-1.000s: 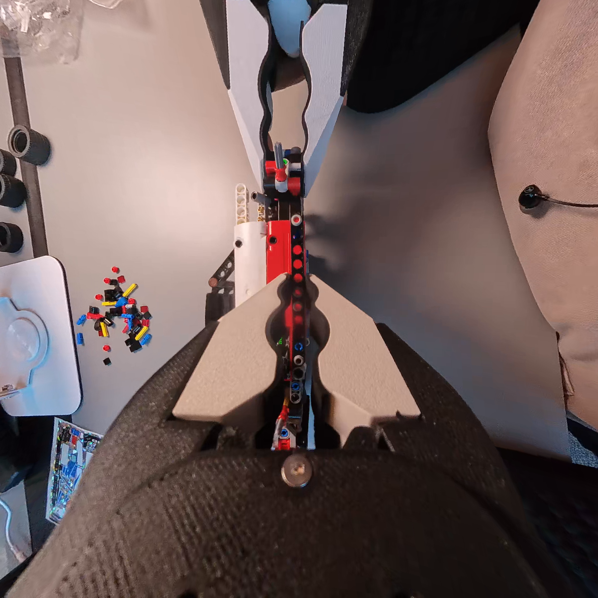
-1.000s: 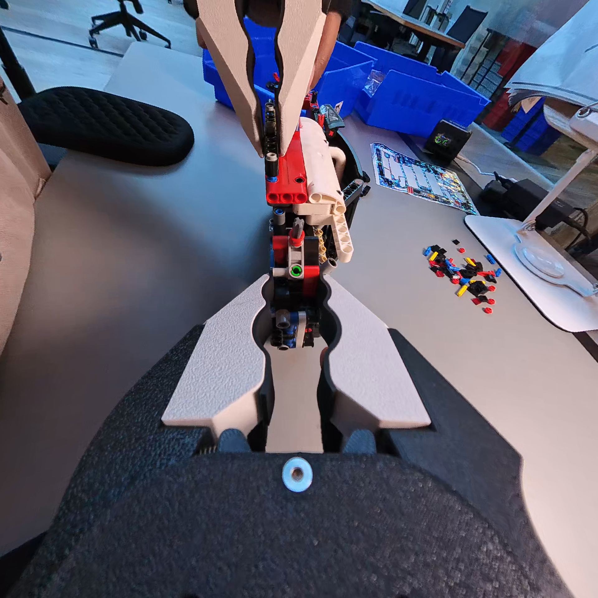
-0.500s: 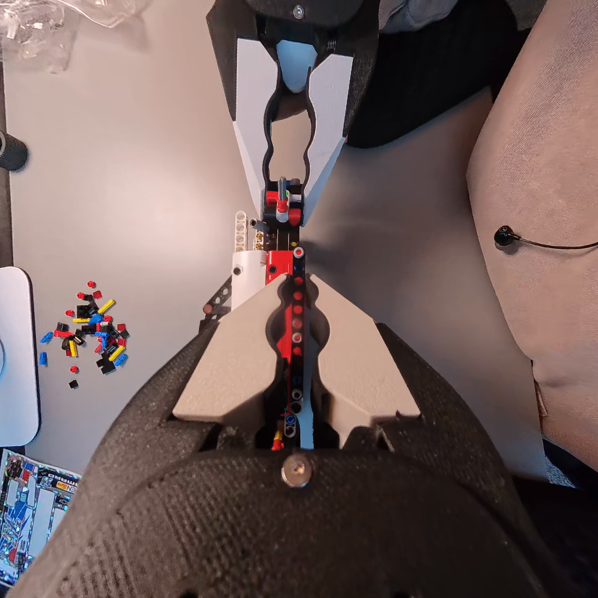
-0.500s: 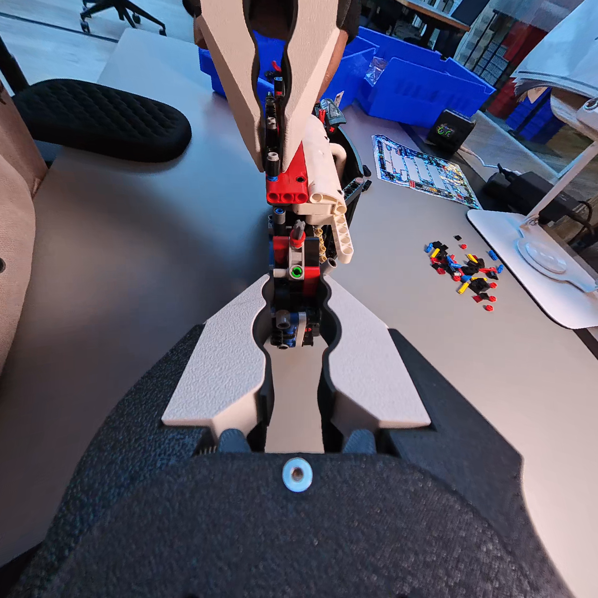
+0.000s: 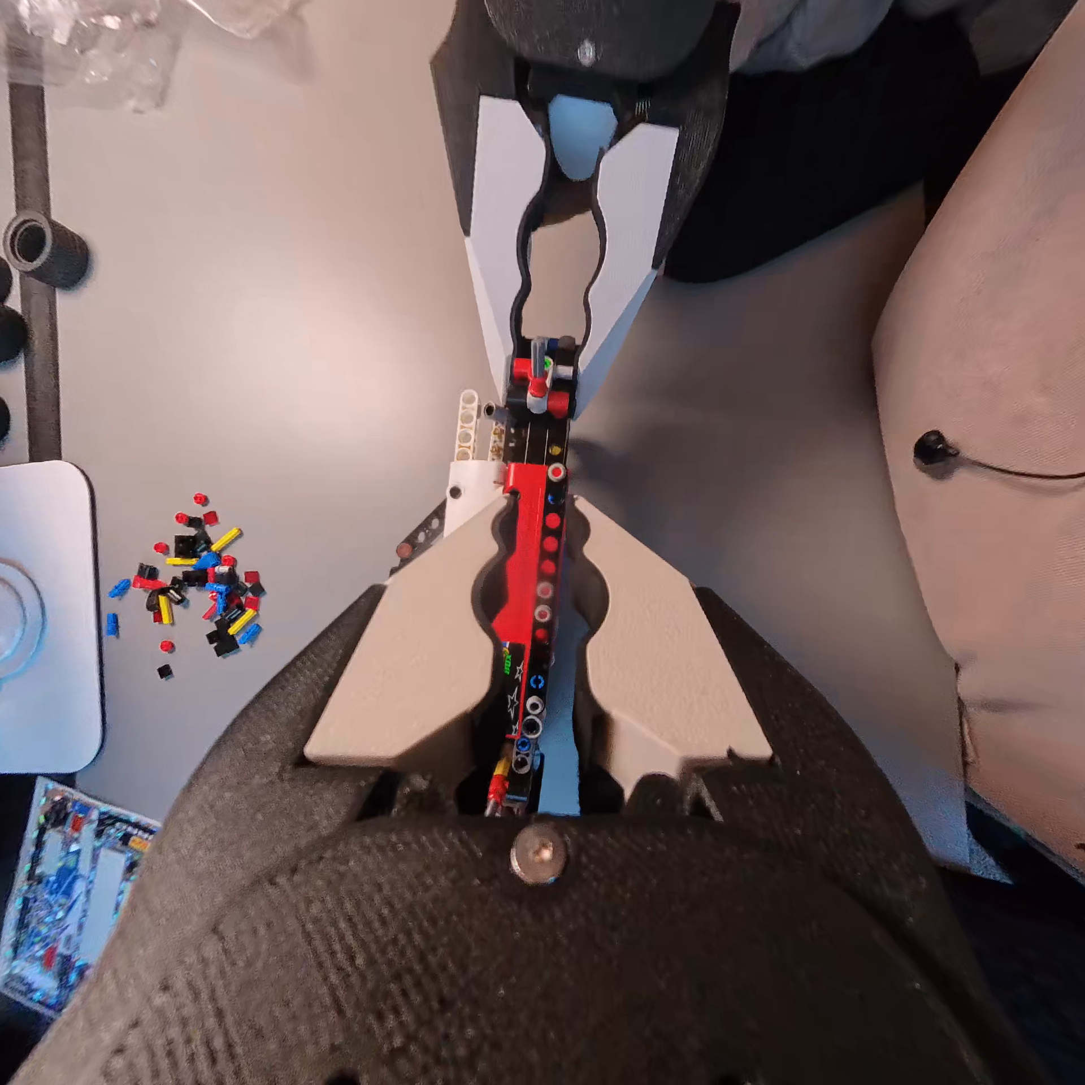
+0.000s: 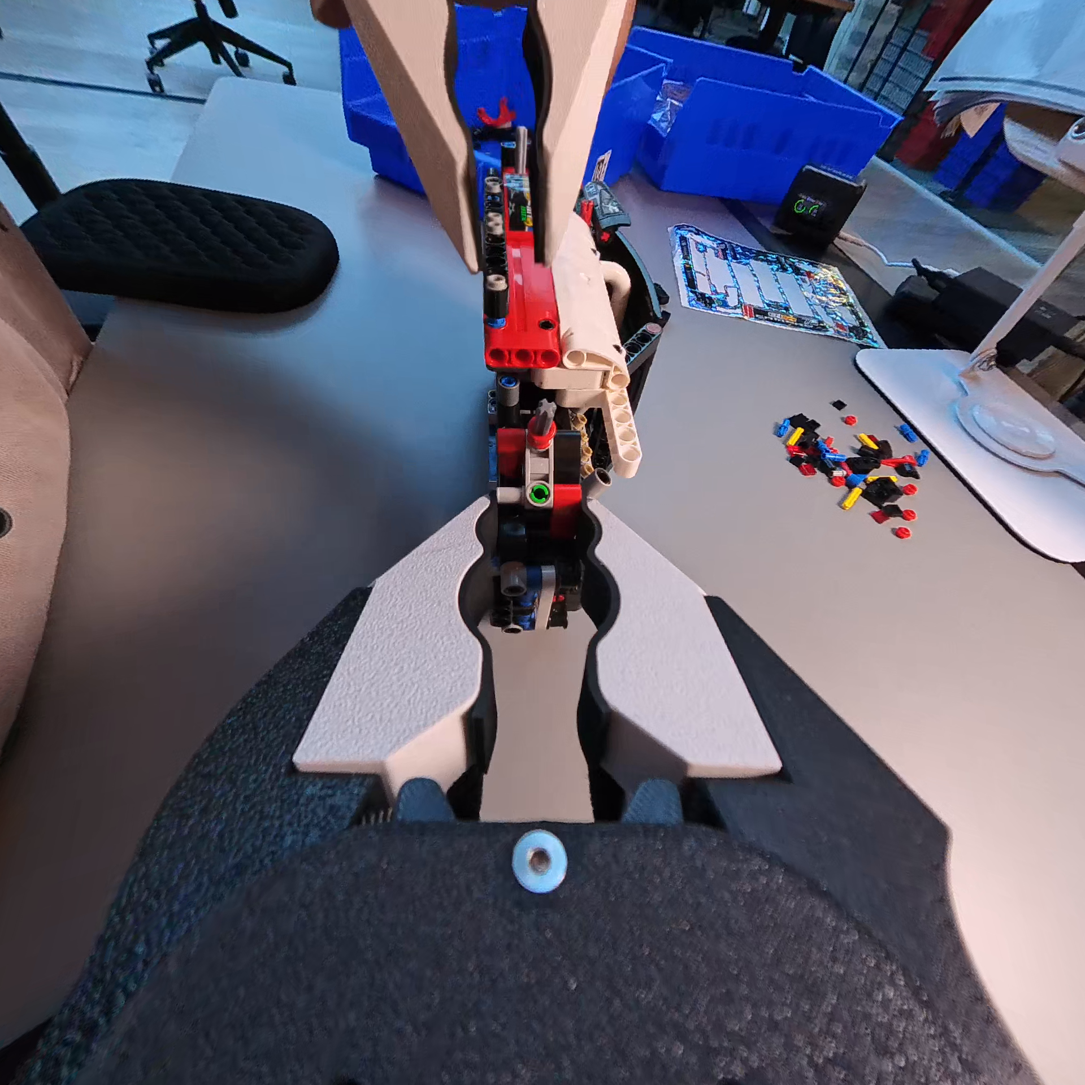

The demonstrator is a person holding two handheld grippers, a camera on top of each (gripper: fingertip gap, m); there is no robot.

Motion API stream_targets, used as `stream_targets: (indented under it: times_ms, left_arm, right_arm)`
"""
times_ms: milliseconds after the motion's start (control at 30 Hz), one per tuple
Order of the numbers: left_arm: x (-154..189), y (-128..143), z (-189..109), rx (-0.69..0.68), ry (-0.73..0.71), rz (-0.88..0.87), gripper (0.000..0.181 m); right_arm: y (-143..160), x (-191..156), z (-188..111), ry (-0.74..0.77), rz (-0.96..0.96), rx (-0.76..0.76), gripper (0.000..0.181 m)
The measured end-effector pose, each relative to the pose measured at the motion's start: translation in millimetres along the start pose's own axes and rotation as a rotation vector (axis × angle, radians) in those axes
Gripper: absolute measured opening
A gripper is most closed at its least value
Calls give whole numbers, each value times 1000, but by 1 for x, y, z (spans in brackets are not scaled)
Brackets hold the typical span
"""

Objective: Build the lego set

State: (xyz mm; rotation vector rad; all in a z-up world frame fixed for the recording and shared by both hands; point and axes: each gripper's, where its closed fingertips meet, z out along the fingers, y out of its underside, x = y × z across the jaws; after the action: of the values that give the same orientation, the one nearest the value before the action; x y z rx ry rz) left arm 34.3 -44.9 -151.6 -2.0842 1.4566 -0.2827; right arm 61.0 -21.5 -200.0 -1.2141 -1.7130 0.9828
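Drawn slightly back along the lego model point(image 5: 537, 558), the left claw point(image 5: 537, 511) grips its red beam while the right claw point(image 6: 537, 511) at 12 o'clock clamps the far end; uneven pull could pop beams apart over the tabletop point(image 5: 293, 293).

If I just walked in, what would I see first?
First, the red, black and white lego model in the middle of the grey table, pinched at both ends by the left tool and the right tool. Next, a little heap of loose colourful pieces to its right, beside a white lamp base.
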Motion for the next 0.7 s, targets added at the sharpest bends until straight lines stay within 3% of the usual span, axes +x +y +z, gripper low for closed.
stream_targets:
  times_ms: [167, 267, 367, 467, 533, 600, 700]
  left_arm:
    - [-2, -1, 1, 49, 13, -29, 0]
    - [-3, -1, 1, 69, 12, -34, 0]
    - [-2, 0, -1, 101, 64, -63, 9]
    - [3, 1, 1, 122, 124, -96, 18]
    - [4, 0, 1, 134, 113, -60, 10]
    - [3, -1, 0, 147, 100, -50, 0]
    - [3, -1, 1, 163, 127, -69, 0]
  right_arm:
    - [-4, 4, -1, 23, 2, -4, 25]
    - [-25, 8, -19, 76, 36, 52, 32]
    - [-53, 0, -32, 160, 58, 113, 24]
    - [-55, -18, -14, 217, 157, 77, 16]
    - [-47, -28, 4, 252, 203, 38, 16]
    - [-41, -21, 14, 350, 206, 29, 16]
    - [-36, -11, 21, 417, 198, 15, 21]
